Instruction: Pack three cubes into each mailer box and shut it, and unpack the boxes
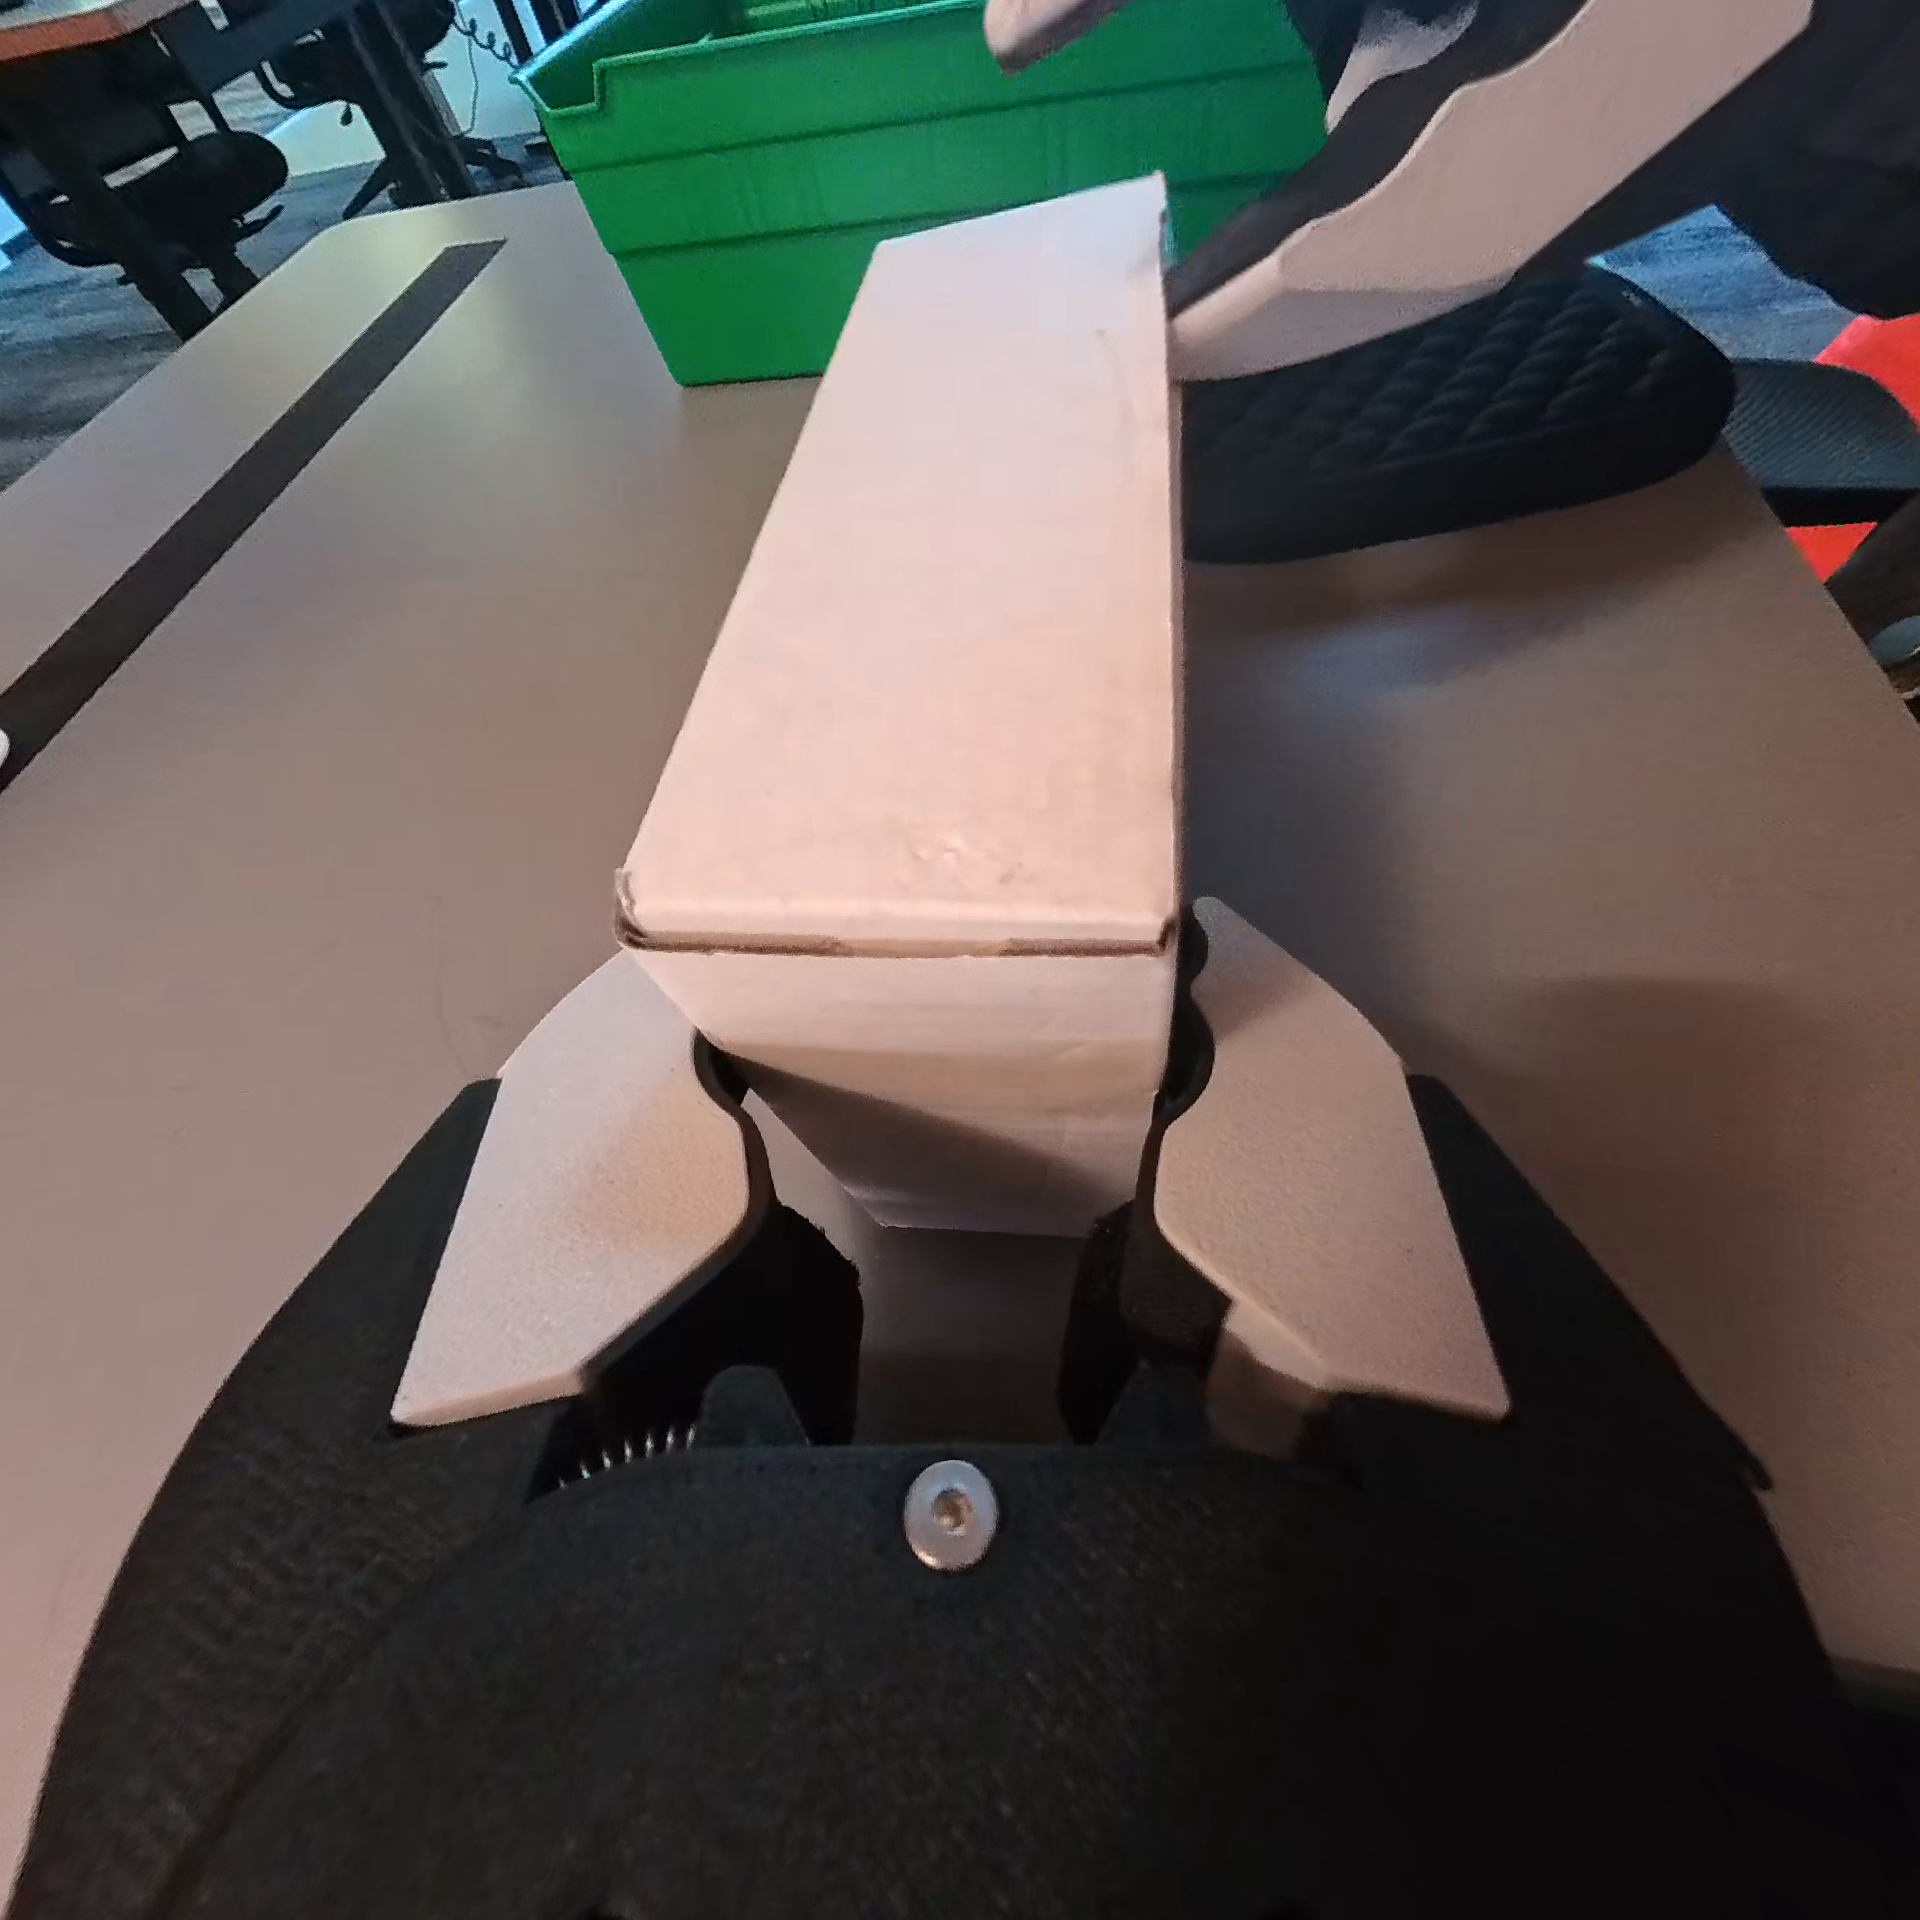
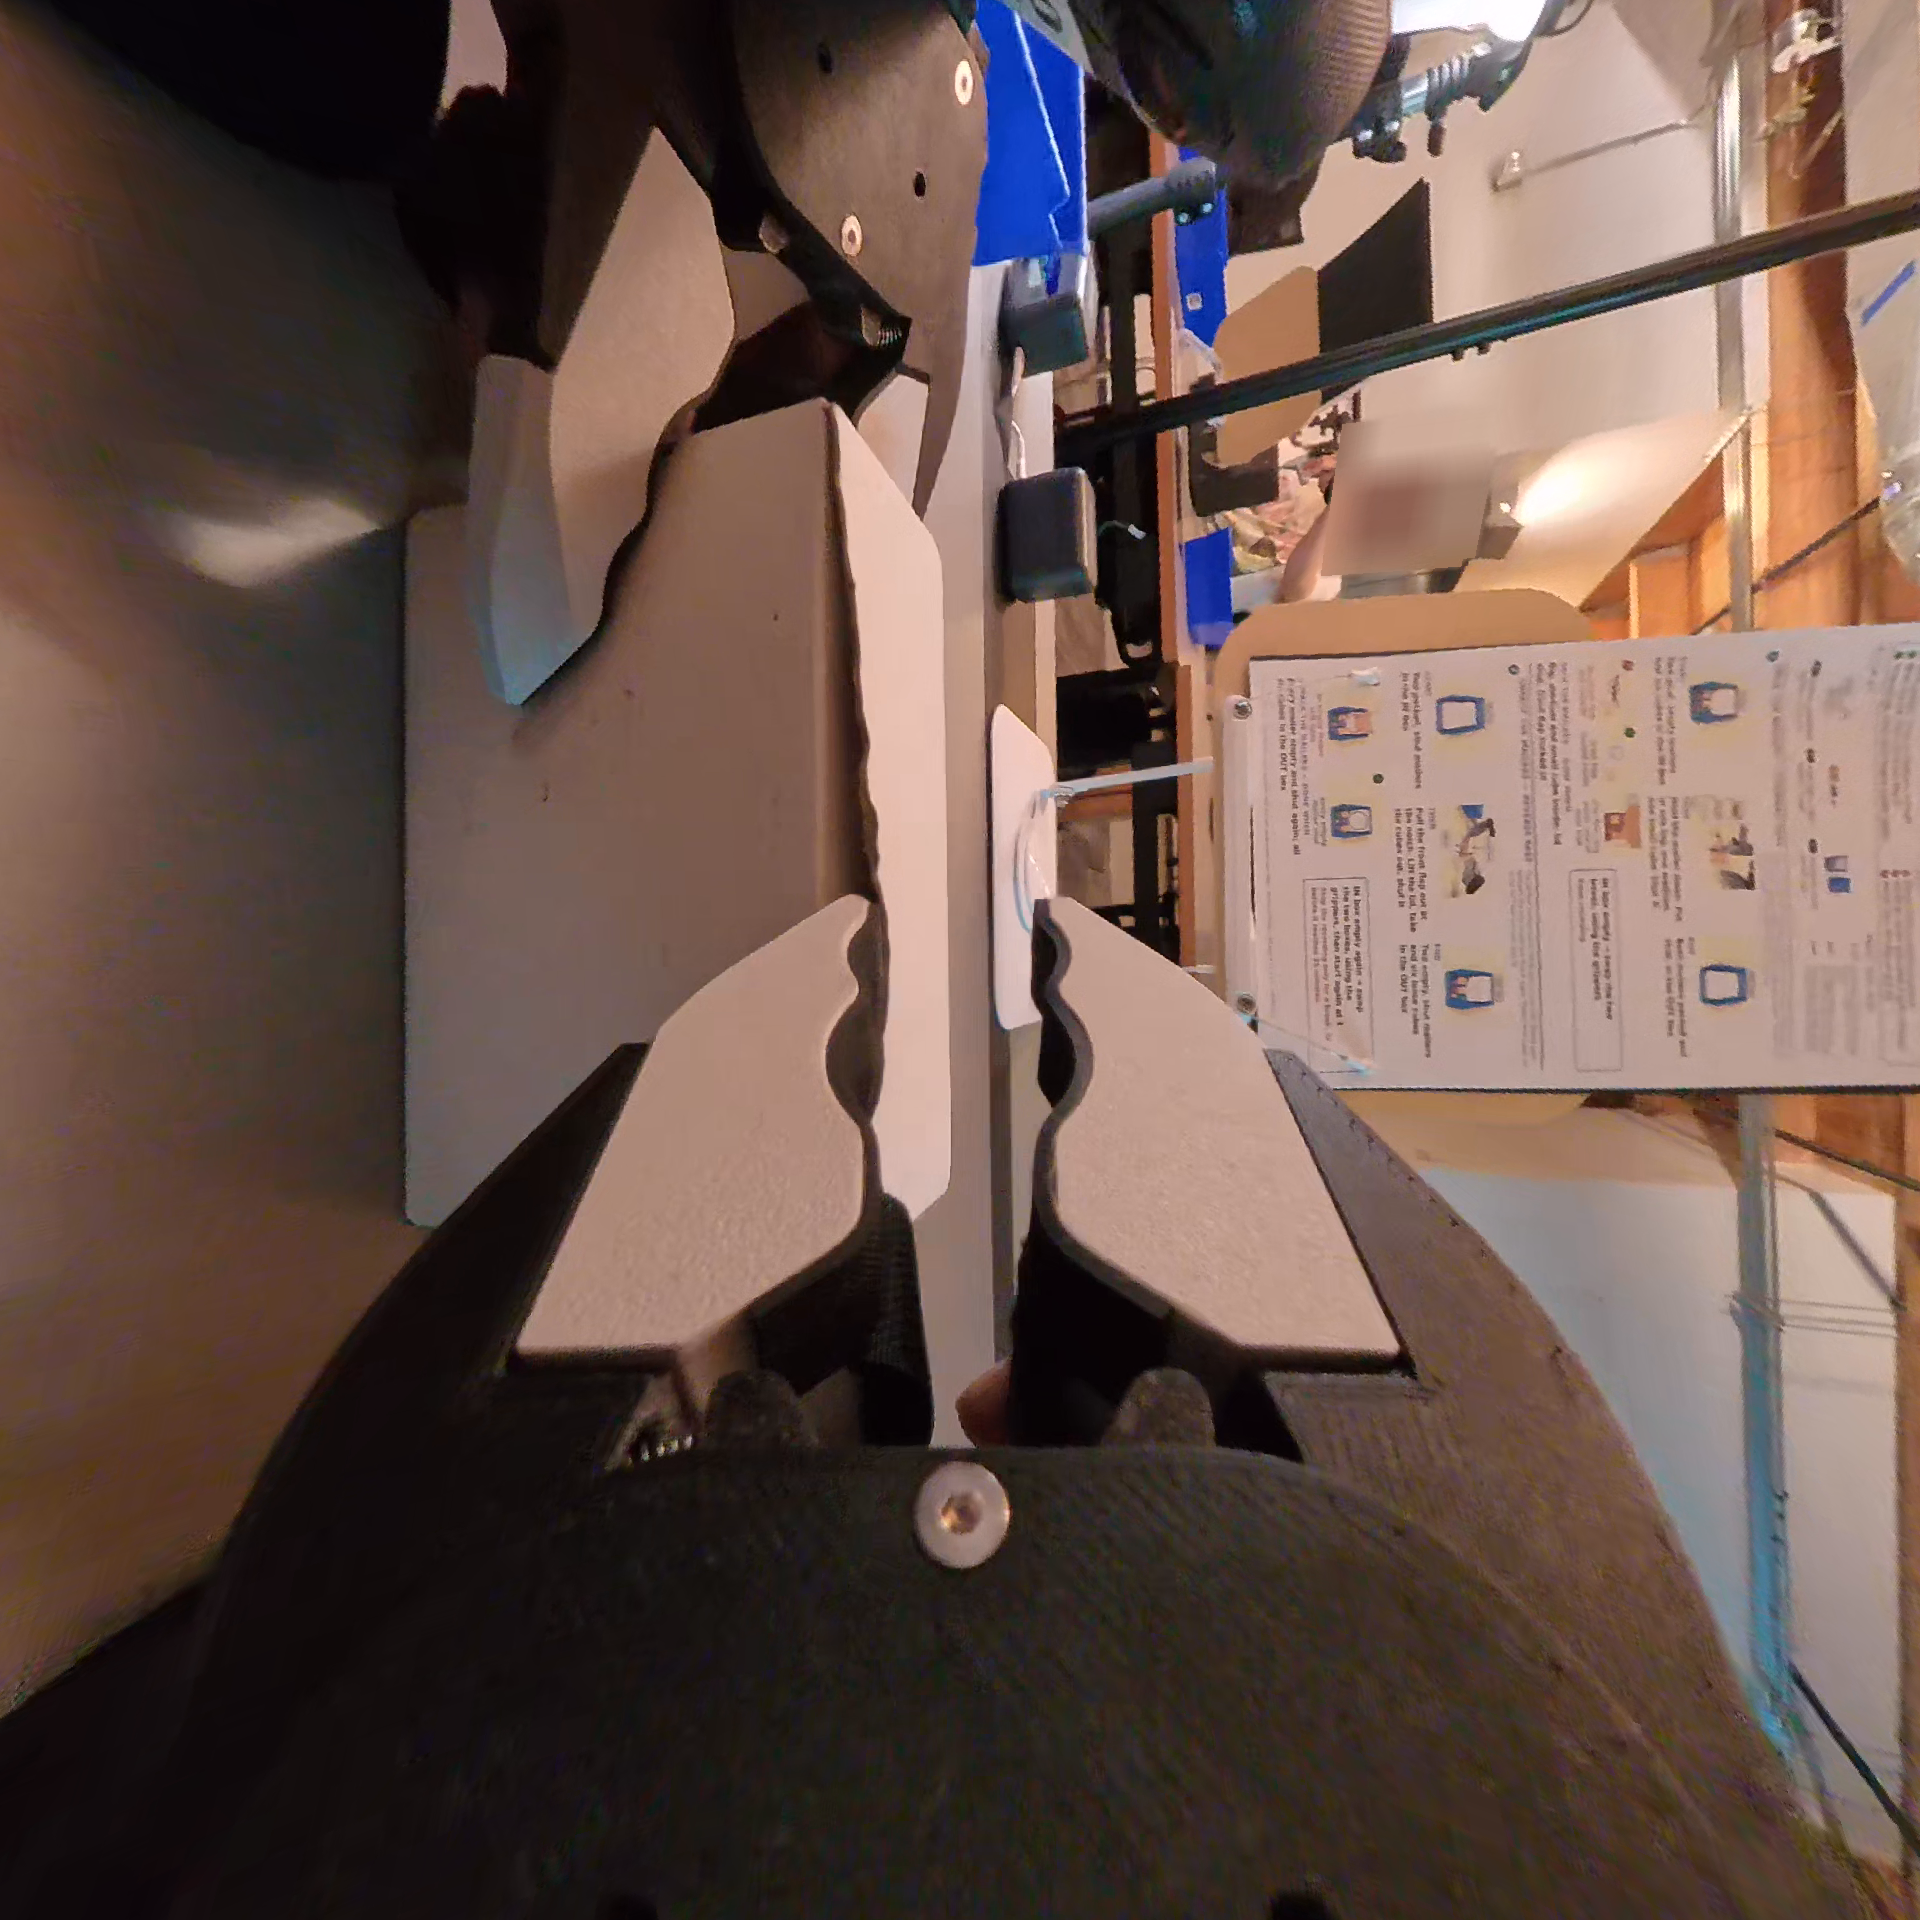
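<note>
A long white mailer box [image 1: 966, 644] rests on the grey table [image 1: 312, 883], pointing away from me. My left gripper [image 1: 925, 1018] is shut on its near end, one finger on each side. In the right wrist view the same box [image 2: 623, 831] lies lengthwise, with a white flap [image 2: 904, 727] standing out along one long edge. My right gripper [image 2: 951, 920] is open at the box's far end, its jaws either side of that flap with a gap showing. Its fingers [image 1: 1475, 156] show at the top right of the left wrist view. No cubes are visible.
A green bin [image 1: 831, 208] stands just beyond the box. A black mesh chair seat [image 1: 1455, 416] sits at the table's right edge. A dark strip [image 1: 260, 447] runs along the table on the left. A printed sheet [image 2: 1558, 852] hangs behind the table. Tip to tip, the grippers are about 9 cm apart.
</note>
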Demonstrator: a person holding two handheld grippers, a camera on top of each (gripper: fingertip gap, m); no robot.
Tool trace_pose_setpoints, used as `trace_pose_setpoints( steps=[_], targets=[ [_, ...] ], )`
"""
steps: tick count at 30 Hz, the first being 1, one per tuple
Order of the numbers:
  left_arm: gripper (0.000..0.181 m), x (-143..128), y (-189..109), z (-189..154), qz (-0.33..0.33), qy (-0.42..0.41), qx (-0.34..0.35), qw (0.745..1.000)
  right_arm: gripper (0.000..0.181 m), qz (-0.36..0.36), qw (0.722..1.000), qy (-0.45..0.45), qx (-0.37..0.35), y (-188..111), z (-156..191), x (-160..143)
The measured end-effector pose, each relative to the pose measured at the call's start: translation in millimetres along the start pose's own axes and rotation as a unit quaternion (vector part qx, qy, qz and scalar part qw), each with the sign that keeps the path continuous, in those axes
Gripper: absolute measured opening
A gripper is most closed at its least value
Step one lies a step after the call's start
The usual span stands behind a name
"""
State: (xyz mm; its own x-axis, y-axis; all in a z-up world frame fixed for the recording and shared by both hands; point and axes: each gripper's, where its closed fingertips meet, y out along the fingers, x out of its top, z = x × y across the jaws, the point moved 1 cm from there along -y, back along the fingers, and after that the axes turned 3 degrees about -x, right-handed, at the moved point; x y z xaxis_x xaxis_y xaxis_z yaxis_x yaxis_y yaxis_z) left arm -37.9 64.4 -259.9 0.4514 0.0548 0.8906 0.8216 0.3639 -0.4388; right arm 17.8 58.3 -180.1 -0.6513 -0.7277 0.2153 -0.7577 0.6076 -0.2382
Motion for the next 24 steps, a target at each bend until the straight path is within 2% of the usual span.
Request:
trace_pose_setpoints(
  steps=[7,11,14,16,24],
  targets=[
    [0.078,-0.7,0.0,0.1,0.008,0.0,0.0,1.0,0.024,0.023,1.0,0.011,0.018,8.6,-0.5,3.3],
    [0.078,-0.9,0.0,0.8,0.008,-0.003,0.002,1.0,0.016,0.038,0.999,0.0,0.024,15.1,0.6,3.7],
    [0.079,-1.3,0.0,0.6,0.013,0.001,0.004,1.0,0.002,0.048,0.998,-0.027,0.035,18.3,5.9,5.0],
    [0.079,-1.2,0.1,1.2,0.013,0.001,0.007,1.0,0.001,0.055,0.997,-0.049,0.034,19.4,5.6,4.8],
    [0.079,-1.0,-1.7,6.5,0.012,-0.035,0.015,0.999,0.006,0.053,0.971,0.041,0.23,27.7,-1.7,2.6]
  ],
)
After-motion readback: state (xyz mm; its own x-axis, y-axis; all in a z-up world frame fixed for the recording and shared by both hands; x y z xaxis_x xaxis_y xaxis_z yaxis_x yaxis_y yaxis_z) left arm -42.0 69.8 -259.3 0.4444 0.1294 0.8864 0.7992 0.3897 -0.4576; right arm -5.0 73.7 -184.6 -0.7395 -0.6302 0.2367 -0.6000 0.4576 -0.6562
